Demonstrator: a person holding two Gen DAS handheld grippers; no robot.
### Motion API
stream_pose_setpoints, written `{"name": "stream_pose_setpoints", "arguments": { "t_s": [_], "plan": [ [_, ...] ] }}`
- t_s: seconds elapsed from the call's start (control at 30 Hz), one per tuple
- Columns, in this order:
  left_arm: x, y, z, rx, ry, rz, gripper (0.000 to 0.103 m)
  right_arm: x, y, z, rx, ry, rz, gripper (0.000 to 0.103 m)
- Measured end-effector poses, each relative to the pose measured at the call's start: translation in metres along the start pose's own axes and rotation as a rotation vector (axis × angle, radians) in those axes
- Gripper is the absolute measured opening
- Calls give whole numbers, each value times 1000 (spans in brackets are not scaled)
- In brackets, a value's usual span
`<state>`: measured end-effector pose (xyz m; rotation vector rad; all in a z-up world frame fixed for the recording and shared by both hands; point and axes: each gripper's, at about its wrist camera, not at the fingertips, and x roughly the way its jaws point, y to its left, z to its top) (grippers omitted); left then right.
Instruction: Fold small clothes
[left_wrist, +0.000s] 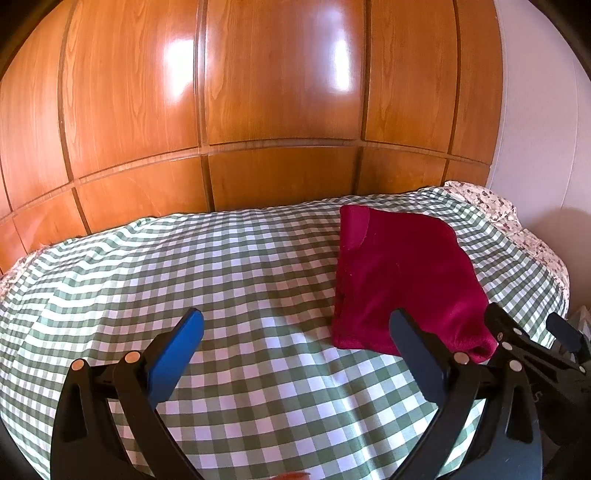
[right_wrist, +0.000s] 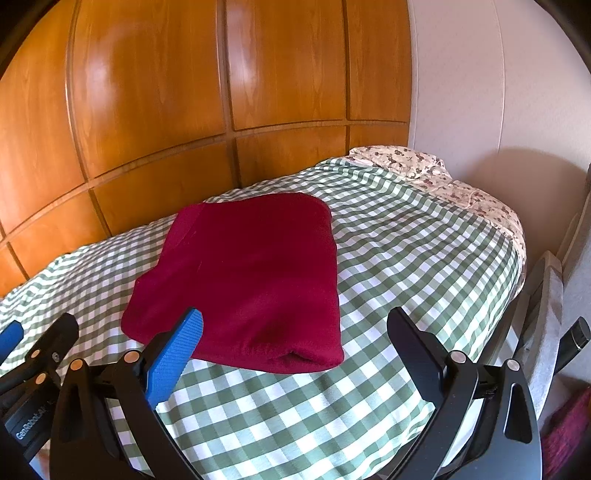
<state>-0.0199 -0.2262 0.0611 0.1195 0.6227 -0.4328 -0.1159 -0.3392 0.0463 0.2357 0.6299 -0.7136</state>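
So there's one dark red garment (right_wrist: 243, 277) here, folded into a chunky rectangle and lying flat on the green-and-white checked bedspread (right_wrist: 406, 258), toward the pillow end of the bed. From the right wrist view it sits just ahead of the right gripper (right_wrist: 295, 325) and a bit to its left: the blue-padded finger overlaps the near left corner of the fabric in the picture, while the black finger is well off to the side over bare checks. The jaws are spread wide with nothing between them, and I can't tell whether that blue pad is actually touching the cloth or just hovering in front of it. From the left wrist view the left gripper (left_wrist: 295, 325) is also splayed wide and holding nothing, and the garment (left_wrist: 402, 280) lies ahead and to its right, with the near edge running behind the dark right-hand finger. The other gripper pokes in at the edge of each view, so they're close side by side. Count: one folded garment, two grippers, one bed, and one floral pillow (right_wrist: 406, 162) at the far corner against the white wall (right_wrist: 480, 92). Behind the bed are glossy wooden panels (left_wrist: 258, 92).
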Motion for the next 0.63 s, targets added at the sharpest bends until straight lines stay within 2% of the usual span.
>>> {"name": "stream_pose_setpoints", "arguments": {
  "t_s": [0.23, 0.43, 0.53, 0.63],
  "plan": [
    [5, 2, -1, -17, 13, -22, 100, 4, 0, -4, -1, 14, 1, 99],
    [16, 7, -3, -25, 44, -2, 100, 8, -4, -3, 0, 14, 13, 99],
    [22, 9, -6, -39, 66, 1, 100, 10, -15, 6, 37, 7, 29, 99],
    [30, 12, -9, -47, 85, 9, 100, 24, -38, 23, 89, 10, 7, 99]
  ]
}}
